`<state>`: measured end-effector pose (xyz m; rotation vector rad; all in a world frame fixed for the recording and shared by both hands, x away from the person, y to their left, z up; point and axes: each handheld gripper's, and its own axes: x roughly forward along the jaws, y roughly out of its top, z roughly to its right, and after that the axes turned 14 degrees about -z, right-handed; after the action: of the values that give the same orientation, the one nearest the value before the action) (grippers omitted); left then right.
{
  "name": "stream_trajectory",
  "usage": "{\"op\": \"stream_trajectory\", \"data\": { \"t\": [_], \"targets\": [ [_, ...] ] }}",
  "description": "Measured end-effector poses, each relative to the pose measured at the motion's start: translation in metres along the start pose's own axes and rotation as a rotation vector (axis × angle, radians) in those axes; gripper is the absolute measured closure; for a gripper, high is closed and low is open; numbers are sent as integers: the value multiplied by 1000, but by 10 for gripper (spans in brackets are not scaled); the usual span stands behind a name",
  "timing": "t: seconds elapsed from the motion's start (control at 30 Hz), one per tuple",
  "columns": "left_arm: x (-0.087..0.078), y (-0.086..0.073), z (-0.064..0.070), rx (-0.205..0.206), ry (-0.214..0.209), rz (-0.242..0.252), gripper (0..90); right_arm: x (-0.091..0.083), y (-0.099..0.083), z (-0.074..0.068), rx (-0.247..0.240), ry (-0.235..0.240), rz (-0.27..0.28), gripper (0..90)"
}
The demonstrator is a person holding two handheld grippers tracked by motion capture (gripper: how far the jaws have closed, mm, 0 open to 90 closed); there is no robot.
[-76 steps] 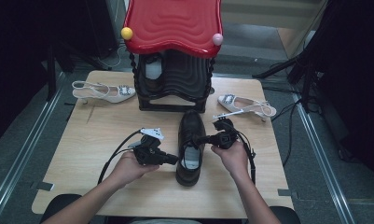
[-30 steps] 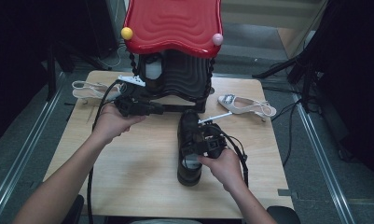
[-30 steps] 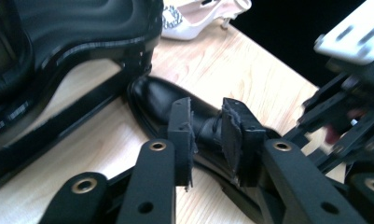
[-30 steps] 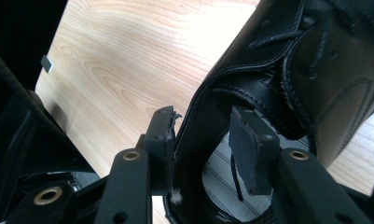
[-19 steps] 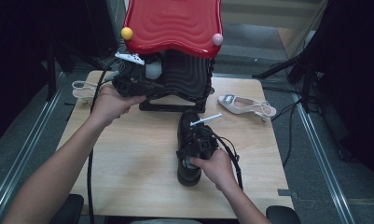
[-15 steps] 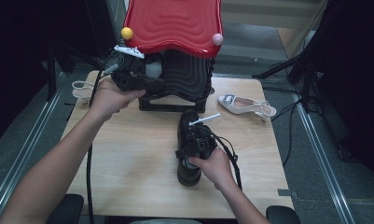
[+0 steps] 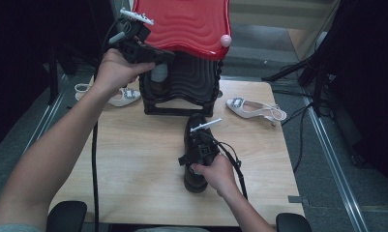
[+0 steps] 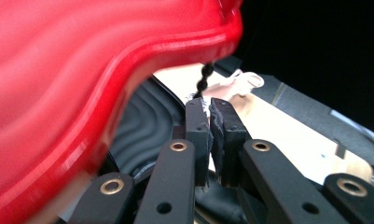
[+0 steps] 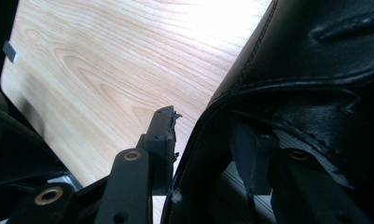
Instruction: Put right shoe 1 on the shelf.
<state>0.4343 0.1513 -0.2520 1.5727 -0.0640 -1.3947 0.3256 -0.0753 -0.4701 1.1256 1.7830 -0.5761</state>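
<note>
Two hand-held grippers: your right [image 7: 199, 147] pinches the black shoe's [image 7: 195, 176] collar on the counter [image 7: 133, 159]; your left [image 7: 165, 55], pressed together, is beside the red rack top [image 7: 186, 21].

Black shoe [image 7: 195, 145] matt stitched leather; table [image 7: 133, 159] smooth pale wood.

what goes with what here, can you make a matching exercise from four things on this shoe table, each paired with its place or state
Things:
1. black shoe
2. left gripper
3. red rack top
4. white heeled shoe

Places or states:
a. lying on the table right of the rack
b. jaws shut, raised beside the rack's red edge
c. wavy surface with a pink ball at its corner
d. its side wall clamped by the right gripper

Pairs: 1-d, 2-b, 3-c, 4-a
</note>
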Motion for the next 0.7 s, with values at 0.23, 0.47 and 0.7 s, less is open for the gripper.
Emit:
{"op": "stream_trajectory", "data": {
  "t": [0.23,0.47,0.7],
  "targets": [
    [2,18,-3,0,9,4,863,4,-1,-1,0,-21,2,623],
    [2,31,-11,-19,25,11,864,8,-2,-4,-4,-48,9,621],
    [3,38,-24,-57,51,17,863,7,-1,-1,-18,-44,4,662]
  ]
}}
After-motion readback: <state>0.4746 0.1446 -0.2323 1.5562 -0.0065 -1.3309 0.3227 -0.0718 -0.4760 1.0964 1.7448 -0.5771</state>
